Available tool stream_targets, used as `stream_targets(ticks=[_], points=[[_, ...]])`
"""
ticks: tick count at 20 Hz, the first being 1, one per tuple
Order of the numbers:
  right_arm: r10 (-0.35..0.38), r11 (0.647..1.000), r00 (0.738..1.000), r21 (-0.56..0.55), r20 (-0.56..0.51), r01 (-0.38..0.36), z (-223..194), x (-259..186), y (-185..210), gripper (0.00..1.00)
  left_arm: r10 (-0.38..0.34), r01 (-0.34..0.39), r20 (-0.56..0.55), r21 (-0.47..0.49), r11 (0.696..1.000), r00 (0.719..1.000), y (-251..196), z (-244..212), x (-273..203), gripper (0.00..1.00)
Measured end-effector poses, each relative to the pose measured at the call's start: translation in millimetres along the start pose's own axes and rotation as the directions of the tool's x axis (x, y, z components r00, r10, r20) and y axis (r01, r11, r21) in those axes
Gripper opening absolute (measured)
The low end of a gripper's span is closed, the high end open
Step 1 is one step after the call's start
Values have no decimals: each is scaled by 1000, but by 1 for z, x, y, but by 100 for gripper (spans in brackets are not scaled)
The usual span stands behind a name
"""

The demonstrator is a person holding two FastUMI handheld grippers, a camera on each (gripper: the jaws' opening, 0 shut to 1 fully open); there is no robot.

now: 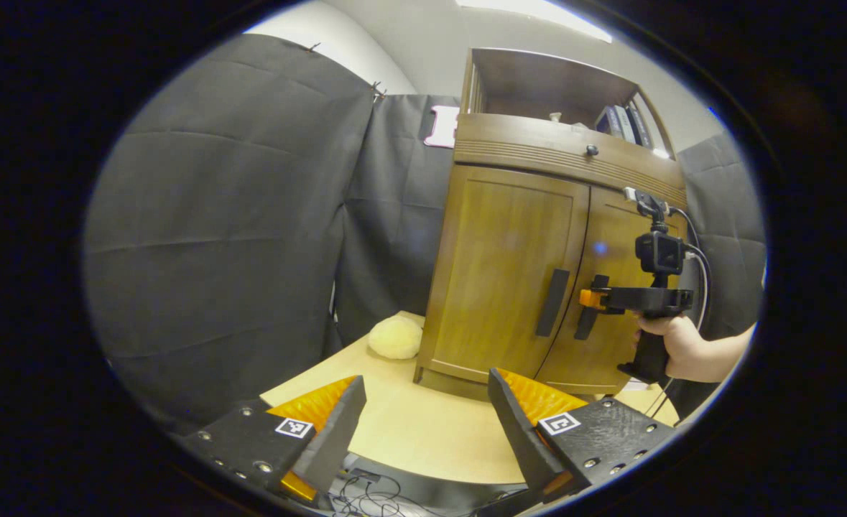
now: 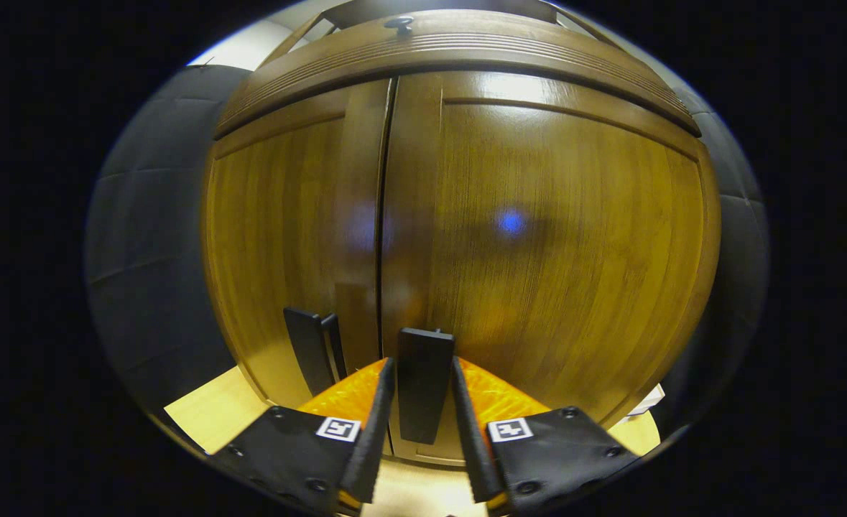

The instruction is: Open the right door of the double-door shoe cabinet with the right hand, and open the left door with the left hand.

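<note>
A: Right gripper (image 2: 419, 391) is in at the brown wooden double-door shoe cabinet (image 1: 516, 273), its two fingers pinched on the dark upright bar handle of the right door (image 2: 424, 380).

B: In the left gripper view you can see that gripper (image 1: 590, 299) from the side, a hand (image 1: 682, 345) round its grip, tips at the handle (image 1: 585, 316). Both doors look closed, the seam between them thin.

A: And the left gripper (image 1: 423, 424)?

B: Spread wide, nothing between the fingers, hanging over the pale wooden tabletop (image 1: 423, 438) well short of the cabinet. The left door's dark bar handle (image 1: 552, 302) stands apart from it.

A: The cabinet sits on that table by the black cloth wall, with a pale yellow fluffy round thing (image 1: 395, 337) just beside its left foot.

B: A small dark knob (image 1: 592, 150) on the band above the doors.
</note>
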State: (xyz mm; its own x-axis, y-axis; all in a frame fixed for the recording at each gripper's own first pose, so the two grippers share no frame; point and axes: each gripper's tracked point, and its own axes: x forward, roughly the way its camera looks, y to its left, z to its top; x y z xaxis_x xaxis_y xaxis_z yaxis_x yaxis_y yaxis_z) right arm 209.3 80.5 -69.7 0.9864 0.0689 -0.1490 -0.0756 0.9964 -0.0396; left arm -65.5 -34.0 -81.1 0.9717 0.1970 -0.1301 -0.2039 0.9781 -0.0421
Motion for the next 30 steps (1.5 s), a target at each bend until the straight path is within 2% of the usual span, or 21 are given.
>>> stream_targets(ticks=[1, 4, 8, 10, 11, 12, 13, 15, 16, 19, 23, 24, 26, 30], points=[[1, 1000, 1000, 18, -4, -1, 1, -2, 0, 37, 5, -5, 0, 2, 1000, 1000, 0, 1, 0, 94], [23, 998, 1000, 64, -12, -23, 0, 2, 1, 28, -3, 3, 9, 14, 1000, 1000, -1, 4, -4, 100], [86, 995, 996, 57, -23, -84, -2, -2, 2, 13, -29, 29, -1, 25, 999, 1000, -3, 0, -5, 100], [76, 996, 997, 47, -33, -74, -3, -6, 3, 16, -52, 53, -11, 28, 998, 999, -5, -1, -7, 100], [68, 997, 997, 40, -36, -66, -4, -10, 4, 12, -64, 65, -14, 32, 997, 998, -6, 0, -8, 100], [64, 997, 997, 41, -34, -63, -6, -15, 5, 16, -77, 77, -22, 36, 996, 997, -7, -2, -10, 100], [66, 997, 997, 50, -30, -65, -7, -20, 5, 12, -93, 94, -32, 39, 995, 995, -9, -2, -11, 100], [79, 995, 997, 58, -24, -77, -11, -31, 5, 16, -135, 138, -46, 57, 989, 990, -14, -2, -14, 100], [85, 995, 996, 55, -21, -84, -13, -38, 6, 13, -153, 157, -53, 72, 985, 987, -15, -5, -16, 100], [98, 994, 995, 52, -11, -97, -18, -59, 5, 13, -202, 209, -67, 107, 972, 977, -20, -8, -19, 100], [92, 994, 996, 56, -9, -91, -26, -86, -2, 12, -289, 295, -68, 109, 949, 955, -39, -3, -19, 100], [89, 995, 996, 54, -9, -88, -28, -87, -1, 16, -308, 314, -66, 115, 942, 949, -46, -1, -17, 100], [82, 995, 997, 55, -7, -81, -31, -95, -4, 12, -334, 340, -67, 124, 932, 940, -49, -3, -18, 100], [65, 996, 998, 58, -2, -65, -40, -128, -19, 16, -391, 399, -89, 107, 910, 916, -60, -8, -24, 100]])
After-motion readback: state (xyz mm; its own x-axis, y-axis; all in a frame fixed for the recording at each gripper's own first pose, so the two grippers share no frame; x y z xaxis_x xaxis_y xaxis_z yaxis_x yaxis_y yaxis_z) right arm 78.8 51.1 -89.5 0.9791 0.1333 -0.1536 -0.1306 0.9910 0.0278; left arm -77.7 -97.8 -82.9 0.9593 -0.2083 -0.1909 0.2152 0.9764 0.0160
